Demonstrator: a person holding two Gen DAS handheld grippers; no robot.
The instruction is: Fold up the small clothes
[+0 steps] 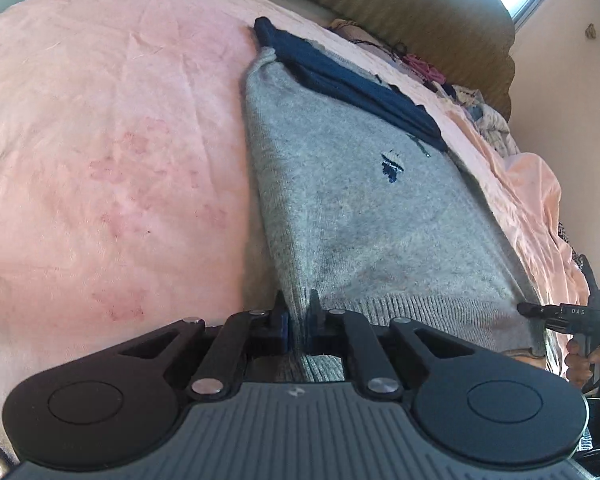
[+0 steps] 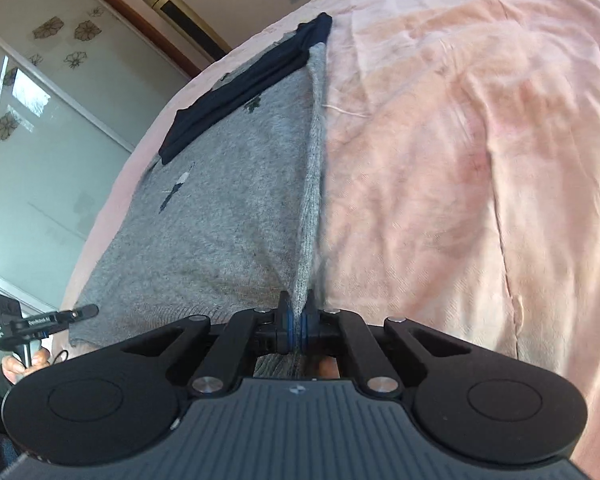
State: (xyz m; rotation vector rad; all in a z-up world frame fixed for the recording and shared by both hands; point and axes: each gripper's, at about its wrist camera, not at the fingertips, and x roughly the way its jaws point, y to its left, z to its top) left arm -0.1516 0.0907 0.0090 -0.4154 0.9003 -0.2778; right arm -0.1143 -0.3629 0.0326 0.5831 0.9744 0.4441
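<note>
Hem corners were your anchor at this moment: you had the left claw (image 1: 298, 320) clamped on the ribbed bottom edge of the grey sweater (image 1: 352, 200) at its left corner, and the right claw (image 2: 299, 322) pinched shut on the same hem at the right corner. To do the fold well, you needed to lift both corners together, keep the hem taut between them, and carry it evenly toward the navy collar band (image 1: 340, 76), so the knit would not sag or skew. Uneven lifting would likely have twisted the soft fabric. The sweater lay flat on the pink bedspread (image 1: 100, 140), stretching away from both claws, its hem nearest them and its collar end farthest off. The small dark emblem (image 1: 392, 166) sat between hem and collar, nearer the collar.
</note>
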